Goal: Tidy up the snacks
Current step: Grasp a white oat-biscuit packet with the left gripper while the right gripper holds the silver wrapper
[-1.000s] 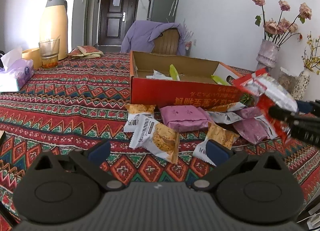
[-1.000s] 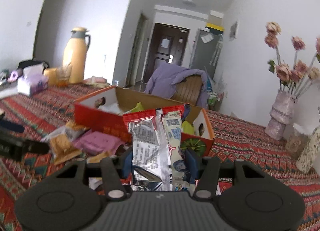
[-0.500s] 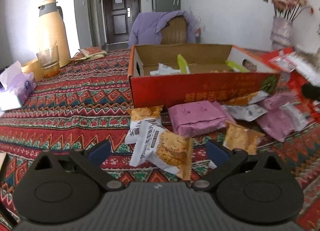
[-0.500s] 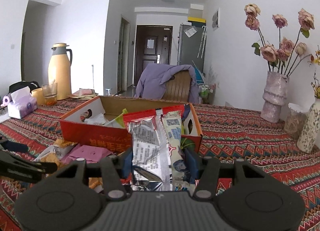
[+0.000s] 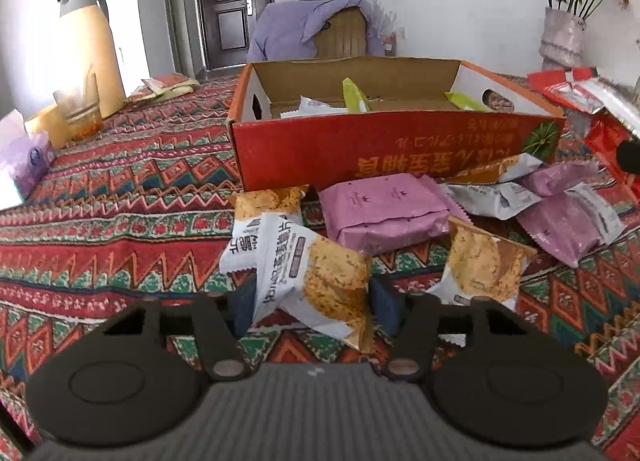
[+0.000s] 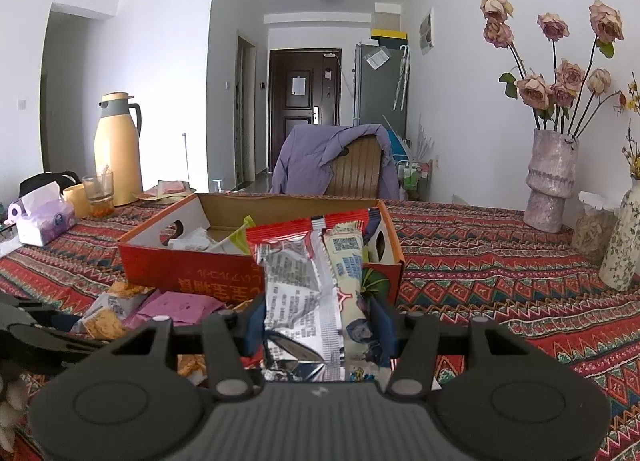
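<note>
Two grippers each have a snack between their blue pads. The left gripper (image 5: pixel 308 307) is clamped on a white-and-orange cracker packet (image 5: pixel 316 273) at the near edge of the loose pile; the packet's long axis runs diagonally, its white printed end up toward the left and its orange end down toward the right. It overlaps a second cracker packet (image 5: pixel 264 217) behind it, and whether it is lifted off the patterned tablecloth (image 5: pixel 120 197) cannot be told. The right gripper (image 6: pixel 318 327) grips a red-and-silver foil packet (image 6: pixel 304 281) held upright, its long axis vertical, the red crimped seam at the top and the lower end tucked between the pads. This packet hangs in front of the near right corner of the open red cardboard box (image 6: pixel 192 273), above the table. In the left wrist view the box (image 5: pixel 360 149) stands just behind the pile, with a few wrappers inside, and a pink packet (image 5: pixel 384 213) lies flat against its front wall beside another cracker packet (image 5: pixel 484 265).
</note>
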